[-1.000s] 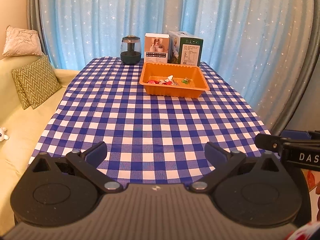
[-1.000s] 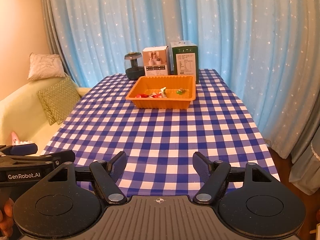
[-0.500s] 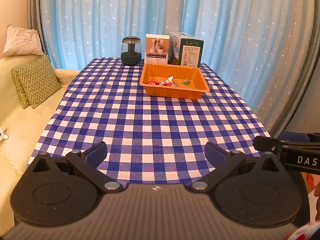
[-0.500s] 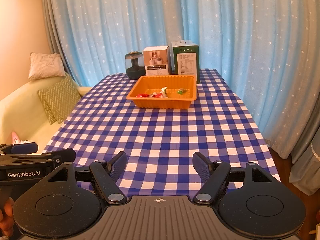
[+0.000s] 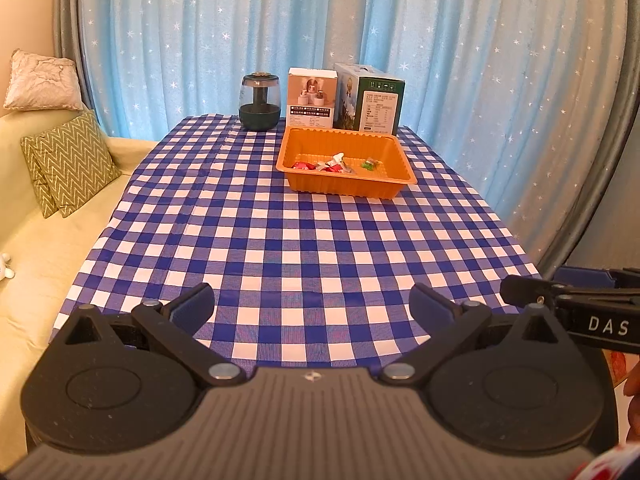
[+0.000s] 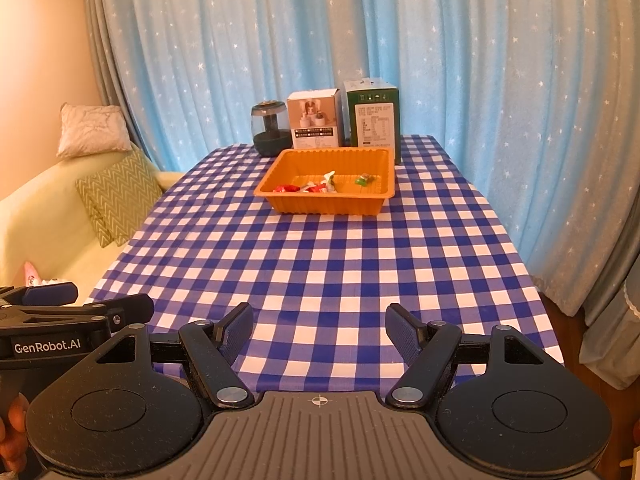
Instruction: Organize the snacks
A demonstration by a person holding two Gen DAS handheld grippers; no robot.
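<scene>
An orange tray stands at the far end of the blue checked table. In it lie several wrapped snacks: red and white ones and a green one. My left gripper is open and empty over the table's near edge. My right gripper is open and empty beside it, also far from the tray. Each gripper shows at the edge of the other's view.
Behind the tray stand a dark glass jar, a white box and a green box. A yellow sofa with cushions runs along the left. Blue curtains hang behind.
Both grippers have stayed open and drifted only slightly, with the tray sitting a little lower in both views.
</scene>
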